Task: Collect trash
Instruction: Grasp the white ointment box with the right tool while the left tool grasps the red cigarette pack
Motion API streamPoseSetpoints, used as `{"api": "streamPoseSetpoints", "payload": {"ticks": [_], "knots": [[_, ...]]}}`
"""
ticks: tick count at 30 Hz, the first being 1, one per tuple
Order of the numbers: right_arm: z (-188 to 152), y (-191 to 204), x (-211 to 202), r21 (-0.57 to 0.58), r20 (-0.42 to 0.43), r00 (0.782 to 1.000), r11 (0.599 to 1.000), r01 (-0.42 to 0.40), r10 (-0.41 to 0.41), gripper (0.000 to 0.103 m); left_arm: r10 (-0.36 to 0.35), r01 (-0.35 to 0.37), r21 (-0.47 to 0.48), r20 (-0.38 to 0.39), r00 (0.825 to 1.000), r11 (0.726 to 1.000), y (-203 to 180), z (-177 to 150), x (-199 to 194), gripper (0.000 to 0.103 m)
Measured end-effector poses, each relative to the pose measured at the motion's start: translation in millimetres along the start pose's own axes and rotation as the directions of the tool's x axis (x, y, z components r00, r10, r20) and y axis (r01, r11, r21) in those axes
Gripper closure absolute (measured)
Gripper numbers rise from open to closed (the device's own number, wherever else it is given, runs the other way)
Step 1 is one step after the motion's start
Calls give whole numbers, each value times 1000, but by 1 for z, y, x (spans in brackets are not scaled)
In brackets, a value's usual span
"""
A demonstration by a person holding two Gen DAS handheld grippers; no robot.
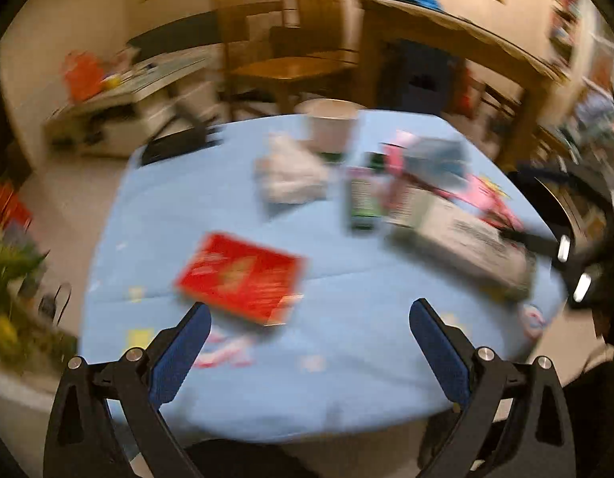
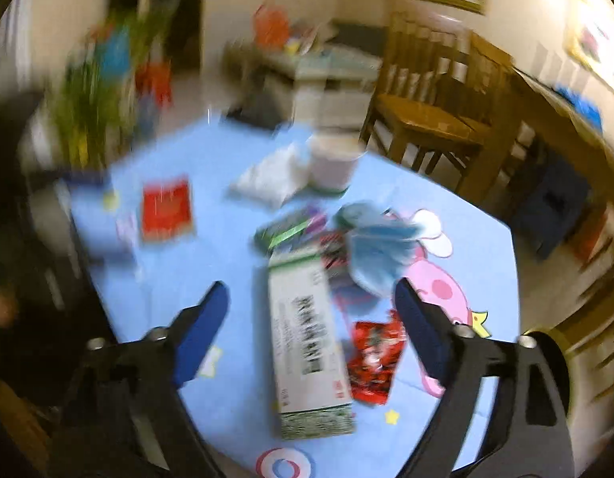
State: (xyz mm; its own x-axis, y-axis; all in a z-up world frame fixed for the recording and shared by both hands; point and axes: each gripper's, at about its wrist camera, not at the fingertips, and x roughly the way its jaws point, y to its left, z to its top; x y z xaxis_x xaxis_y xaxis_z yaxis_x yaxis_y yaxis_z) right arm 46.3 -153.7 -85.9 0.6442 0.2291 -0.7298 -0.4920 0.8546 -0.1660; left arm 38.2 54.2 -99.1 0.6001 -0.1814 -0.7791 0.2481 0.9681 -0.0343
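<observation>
Left gripper [image 1: 309, 320]: I see its blue-padded jaws spread wide with nothing between them, hanging over the near edge of the table.
Right gripper [image 2: 311, 298]: I see its jaws apart as well, holding nothing; the long white carton lies on the table below the gap, untouched as far as I can tell.
Table [image 1: 227, 378]: a light blue cloth with cartoon prints covers it; both views are smeared with blur.
Red packet [image 1: 239, 279]: flat on the cloth, just ahead of my left gripper's left finger; in the right view it sits far left [image 2: 165, 209].
White carton [image 2: 307, 350]: long, with dark print and green ends, lying lengthwise toward my right gripper.
Red wrapper [image 2: 374, 358]: crumpled, touching the carton's right side.
Blue crumpled bag [image 2: 380, 247]: beyond the carton, resting on the pile of packets.
Green box [image 1: 362, 203]: beside the carton's far end.
White crumpled plastic [image 1: 291, 173]: near the table's far side.
White tub [image 1: 331, 127]: upright at the far edge, just behind the plastic.
Wooden chairs [image 2: 434, 95]: beyond the table.
</observation>
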Motion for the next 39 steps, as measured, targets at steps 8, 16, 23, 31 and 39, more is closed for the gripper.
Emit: {"api": "streamPoseSetpoints", "payload": {"ticks": [8,16,23,31,39], "knots": [[-7,7,51,-42,-211,977,999,31,-40,45,-31,34,-172,25,999,985,71,-3,-4,7],[-11,12,61,-56,-266,964,998,7,-22,57,-76,71,-220,-13,997,973,68,-6,7,7],[5,-18,9,155,-66,993,984,-82,93,57,-78,59,-244,-68,995,968,52,11,32,7],[-7,-28,-6,222,17,987,962,-161,161,57,27,-132,-524,-202,979,841,49,36,71,7],[-27,-50,-11,293,124,977,934,-205,175,56,174,-327,-479,-337,925,815,18,41,107,7]]}}
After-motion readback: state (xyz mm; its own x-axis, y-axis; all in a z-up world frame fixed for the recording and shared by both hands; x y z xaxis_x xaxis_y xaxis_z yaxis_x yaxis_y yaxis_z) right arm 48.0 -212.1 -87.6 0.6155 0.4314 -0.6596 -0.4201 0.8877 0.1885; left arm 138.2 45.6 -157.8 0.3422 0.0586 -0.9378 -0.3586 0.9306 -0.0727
